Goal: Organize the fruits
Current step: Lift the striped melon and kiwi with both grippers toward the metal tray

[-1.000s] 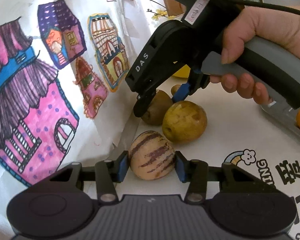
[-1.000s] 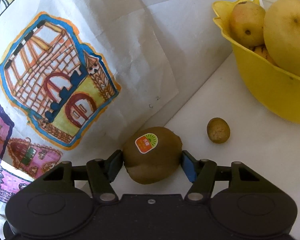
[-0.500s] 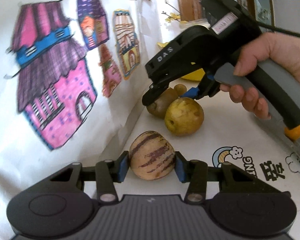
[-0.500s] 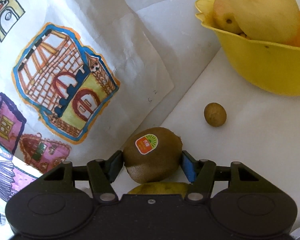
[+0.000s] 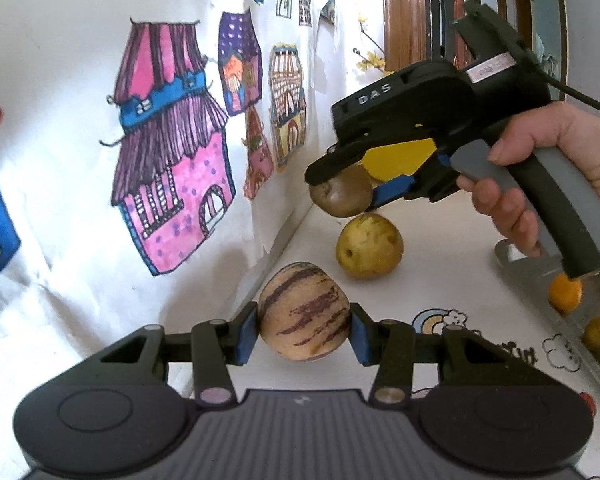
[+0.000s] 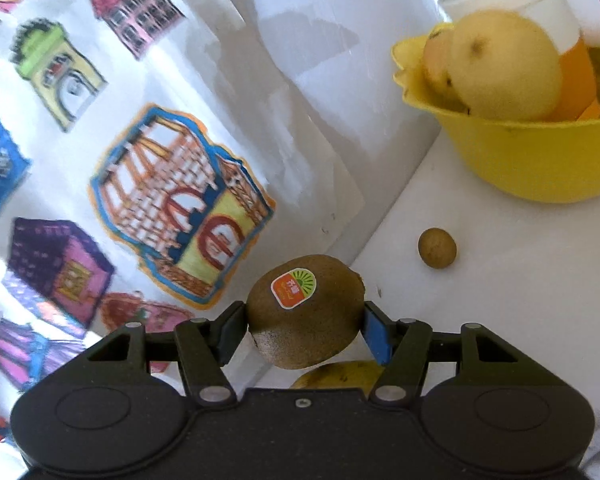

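My left gripper (image 5: 303, 330) is shut on a pale melon with purple stripes (image 5: 303, 317) and holds it above the white table (image 5: 452, 280). My right gripper (image 6: 305, 326) is shut on a brown kiwi with an orange-green sticker (image 6: 305, 312), lifted off the table; the kiwi also shows in the left wrist view (image 5: 341, 193), under the right gripper (image 5: 344, 188). A yellow-green round fruit (image 5: 369, 247) lies on the table below the kiwi. A yellow bowl (image 6: 532, 152) with pears and other fruit stands ahead to the right.
A small brown round fruit (image 6: 437, 248) lies on the table before the bowl. A paper wall with painted houses (image 5: 172, 168) runs along the left. A metal tray (image 5: 588, 316) with small oranges lies at the right. A white container (image 6: 532, 12) stands behind the bowl.
Both grippers have risen off the table with their fruits. The kiwi now hangs above the yellow-green fruit, and the bowl looks lower and farther in the right wrist view.
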`<state>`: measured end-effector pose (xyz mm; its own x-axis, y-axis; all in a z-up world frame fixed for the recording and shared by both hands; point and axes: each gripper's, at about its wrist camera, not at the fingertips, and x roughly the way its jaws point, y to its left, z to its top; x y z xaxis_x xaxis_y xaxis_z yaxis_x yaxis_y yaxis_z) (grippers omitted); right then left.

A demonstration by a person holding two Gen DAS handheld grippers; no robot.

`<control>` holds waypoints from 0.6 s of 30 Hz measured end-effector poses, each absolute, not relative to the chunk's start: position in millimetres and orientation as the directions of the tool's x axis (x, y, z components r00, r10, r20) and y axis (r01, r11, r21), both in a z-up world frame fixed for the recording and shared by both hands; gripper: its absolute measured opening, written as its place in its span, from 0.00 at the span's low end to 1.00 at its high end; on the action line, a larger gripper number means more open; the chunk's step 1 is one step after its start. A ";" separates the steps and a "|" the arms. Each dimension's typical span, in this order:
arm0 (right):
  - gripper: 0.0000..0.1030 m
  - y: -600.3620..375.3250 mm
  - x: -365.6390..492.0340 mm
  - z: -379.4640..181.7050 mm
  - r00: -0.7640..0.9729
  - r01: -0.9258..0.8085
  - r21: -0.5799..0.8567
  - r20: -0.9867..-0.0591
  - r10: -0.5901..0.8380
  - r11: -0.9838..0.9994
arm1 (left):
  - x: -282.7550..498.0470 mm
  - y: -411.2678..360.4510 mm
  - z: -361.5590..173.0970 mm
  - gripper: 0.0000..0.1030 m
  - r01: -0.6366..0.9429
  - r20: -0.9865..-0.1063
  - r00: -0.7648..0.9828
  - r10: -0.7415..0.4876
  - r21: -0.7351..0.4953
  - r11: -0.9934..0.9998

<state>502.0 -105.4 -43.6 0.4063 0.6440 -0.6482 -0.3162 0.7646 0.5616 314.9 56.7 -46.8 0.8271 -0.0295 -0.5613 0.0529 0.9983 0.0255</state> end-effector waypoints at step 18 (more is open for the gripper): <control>0.62 -175.0 410.5 2.4 0.403 -0.287 0.608 -0.625 0.669 0.740 | 253.0 38.0 -7.1 0.49 0.063 -0.498 0.863 -0.085 -0.061 0.996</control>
<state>410.5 -175.0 2.4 0.4026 0.6690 -0.6248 -0.2874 0.7404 0.6076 253.0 38.0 -7.1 0.8630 -0.0852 -0.4980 0.0629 0.9961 -0.0613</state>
